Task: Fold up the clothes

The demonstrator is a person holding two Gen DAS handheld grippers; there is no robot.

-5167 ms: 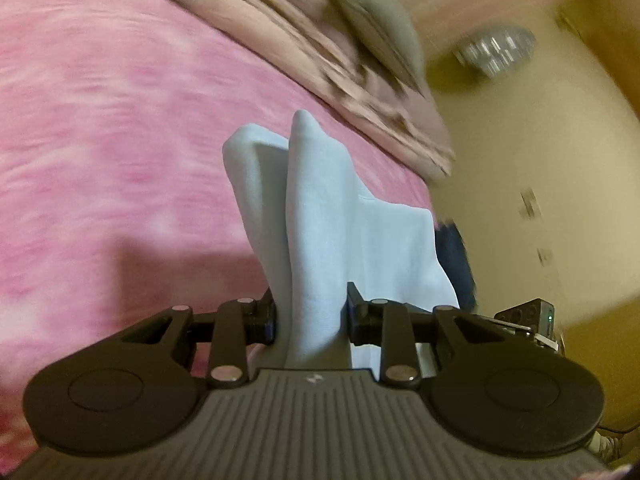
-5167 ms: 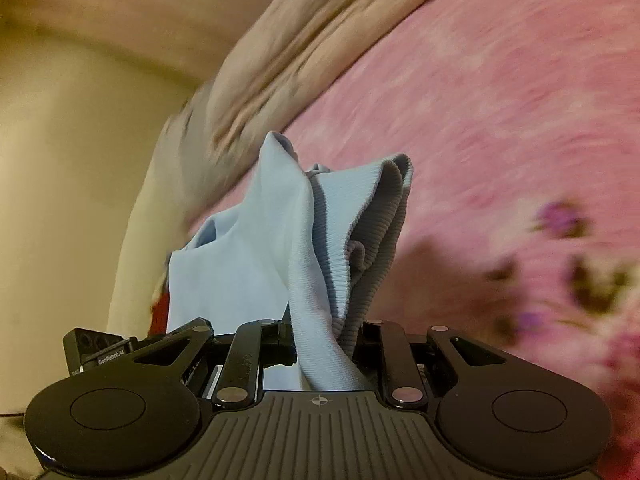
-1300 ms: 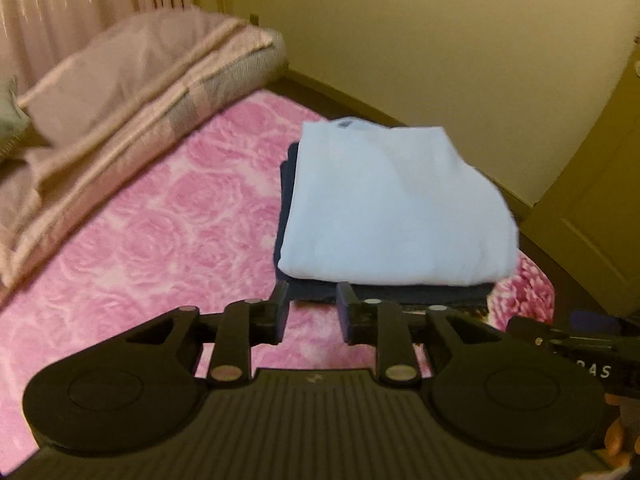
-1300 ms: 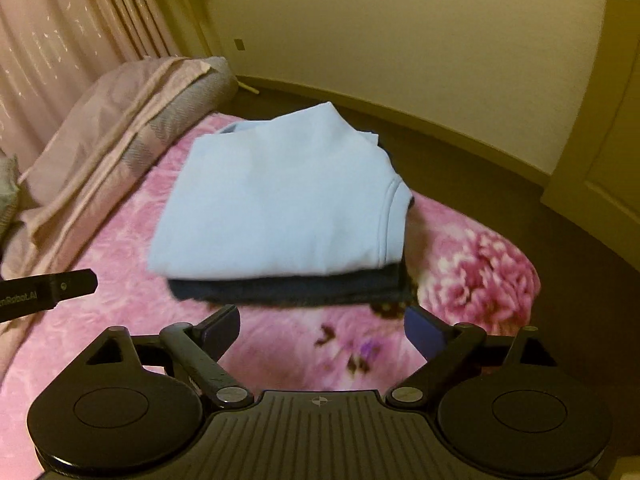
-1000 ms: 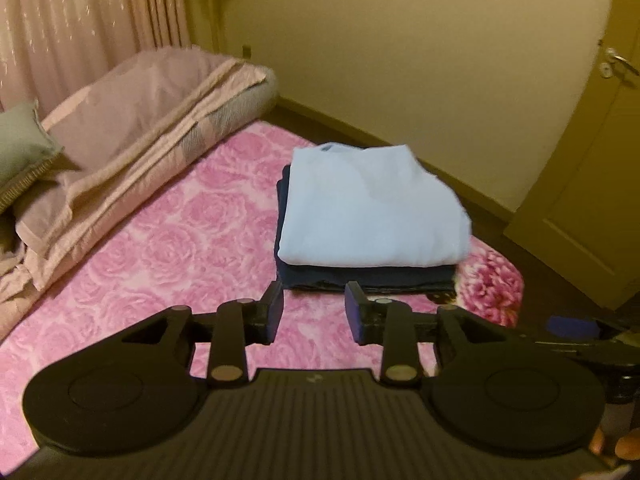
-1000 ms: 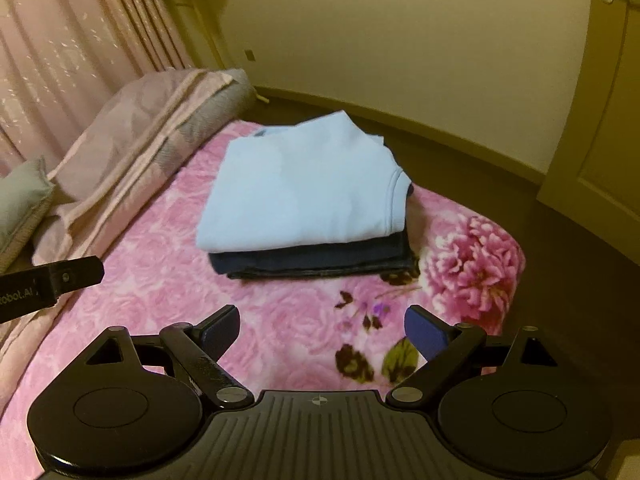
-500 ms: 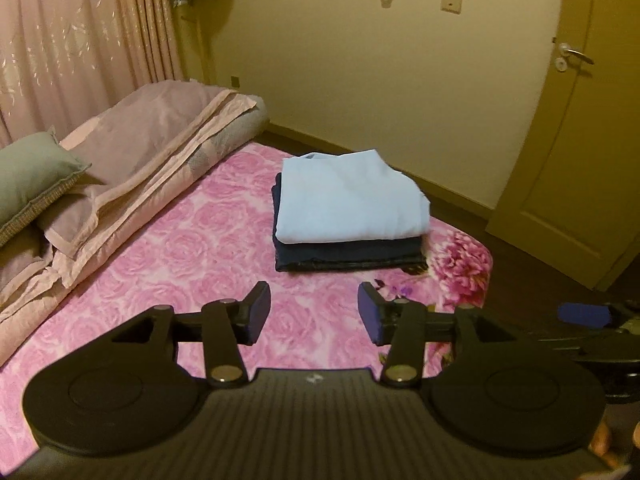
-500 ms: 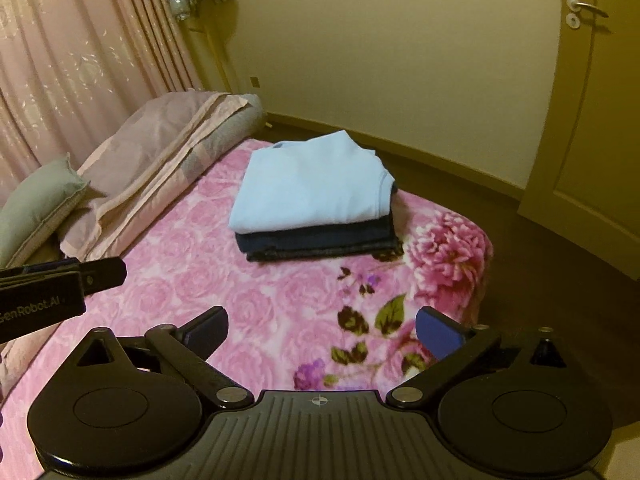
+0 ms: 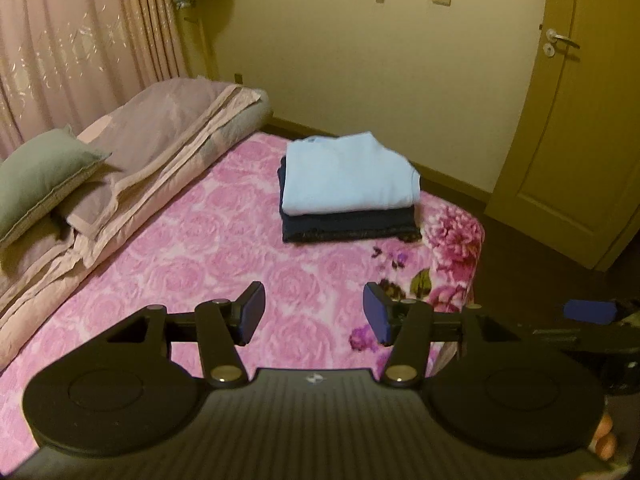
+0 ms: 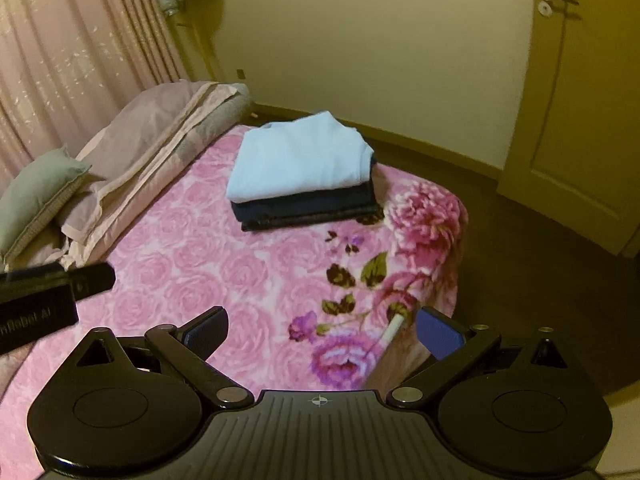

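Observation:
A folded light blue garment (image 9: pixel 348 174) (image 10: pixel 300 158) lies on top of a folded dark navy garment (image 9: pixel 350 226) (image 10: pixel 308 206), stacked at the far end of the pink rose-patterned blanket (image 9: pixel 224 264) (image 10: pixel 224 276). My left gripper (image 9: pixel 314 314) hangs well back from the stack, its jaws opening with nothing between them. My right gripper (image 10: pixel 322 330) is wide open and empty, also far short of the stack. A part of the left gripper shows at the left edge of the right wrist view, and a blue pad of the right gripper at the right edge of the left wrist view.
Folded mauve bedding (image 9: pixel 160 148) and a grey-green pillow (image 9: pixel 40 172) lie along the blanket's left side under pink curtains (image 9: pixel 80 40). A cream wall and a door (image 9: pixel 576 120) stand beyond. Dark floor (image 10: pixel 520 264) borders the blanket on the right.
Both grippers let go of the light blue garment, now folded on the dark one, and pulled back and up from the stack. The left jaws have widened.

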